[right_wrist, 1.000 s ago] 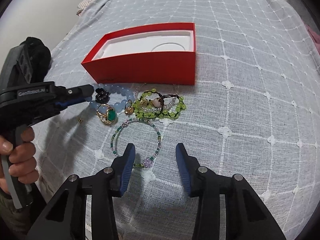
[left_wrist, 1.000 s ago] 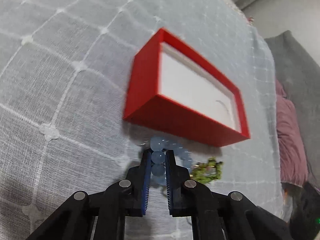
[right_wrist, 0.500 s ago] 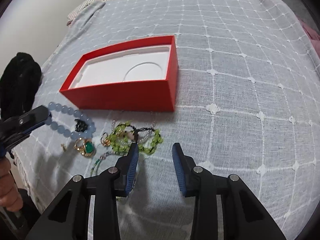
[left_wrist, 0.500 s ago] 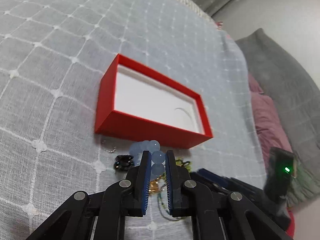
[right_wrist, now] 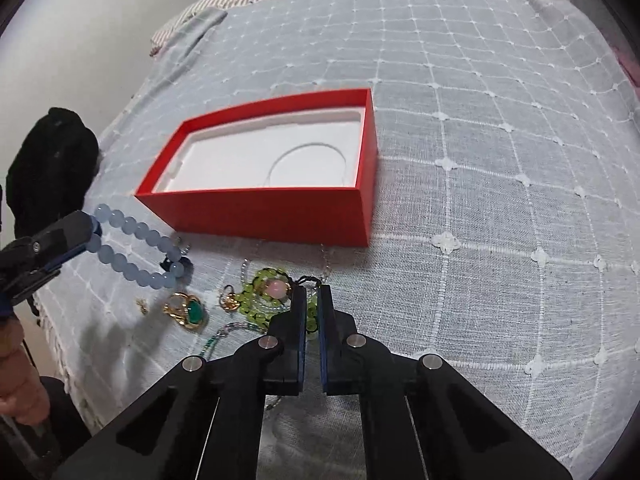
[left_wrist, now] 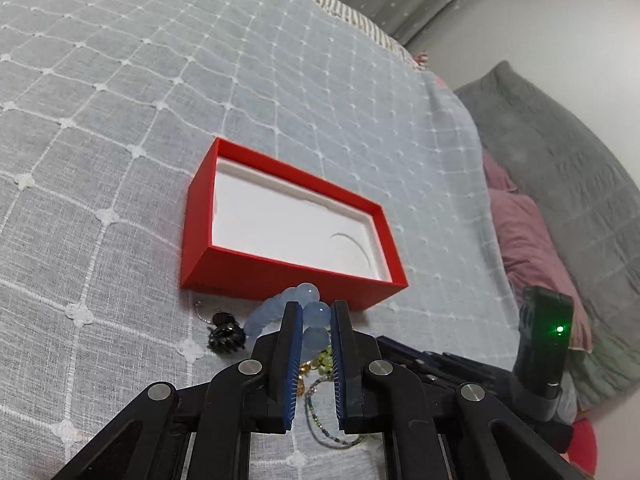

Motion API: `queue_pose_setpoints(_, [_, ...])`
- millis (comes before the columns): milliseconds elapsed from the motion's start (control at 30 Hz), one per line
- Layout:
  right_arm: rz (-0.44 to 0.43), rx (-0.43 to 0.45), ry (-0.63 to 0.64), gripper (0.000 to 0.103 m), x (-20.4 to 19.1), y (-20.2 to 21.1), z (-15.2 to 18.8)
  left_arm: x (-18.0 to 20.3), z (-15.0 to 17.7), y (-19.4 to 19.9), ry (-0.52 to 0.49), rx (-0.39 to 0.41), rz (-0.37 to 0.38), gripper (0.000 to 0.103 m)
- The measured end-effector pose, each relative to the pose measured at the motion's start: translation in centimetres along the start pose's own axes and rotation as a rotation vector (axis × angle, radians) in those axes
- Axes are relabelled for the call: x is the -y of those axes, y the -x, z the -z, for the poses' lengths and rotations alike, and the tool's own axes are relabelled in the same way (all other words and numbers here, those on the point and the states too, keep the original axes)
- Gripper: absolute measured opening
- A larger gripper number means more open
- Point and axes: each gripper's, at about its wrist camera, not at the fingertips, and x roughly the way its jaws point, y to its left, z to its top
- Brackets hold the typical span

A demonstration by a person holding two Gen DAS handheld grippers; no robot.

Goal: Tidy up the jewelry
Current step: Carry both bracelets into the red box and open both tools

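An open red box (left_wrist: 288, 268) (right_wrist: 272, 208) with a white insert lies on the grey quilt. My left gripper (left_wrist: 314, 312) is shut on a pale blue bead bracelet (left_wrist: 308, 300) (right_wrist: 132, 248) and holds it lifted, just short of the box's near wall. My right gripper (right_wrist: 313, 300) is shut on the green bead bracelet (right_wrist: 260, 300) with a pink bead, on the cloth in front of the box. A gold ring with a green stone (right_wrist: 188, 310), a small gold piece (right_wrist: 229, 300) and a thin beaded strand (left_wrist: 320, 424) lie beside it.
A small black clip (left_wrist: 224, 336) lies on the quilt left of the blue bracelet. A black bag (right_wrist: 48, 168) sits past the bed's left edge. Grey and pink pillows (left_wrist: 532, 248) lie at the right. The white-gridded quilt (right_wrist: 480, 160) spreads beyond the box.
My left gripper has lifted and drawn the blue bracelet up off the pile. My right gripper moved forward over the green bracelet and closed on it.
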Motion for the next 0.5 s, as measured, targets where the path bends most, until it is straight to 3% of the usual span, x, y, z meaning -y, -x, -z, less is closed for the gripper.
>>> queue_pose_setpoints(267, [-0.091,0.092,0.009,0.005,-1.0,3.6,-0.4,1.4,-0.2,1.0,-0.049,0.032,0.049,0.008])
queue_pose_setpoints(500, [-0.118,0.121,0.011,0.005,-1.3,5.2,-0.8,2.1,-0.3,1.1,-0.070,0.035,0.078,0.008])
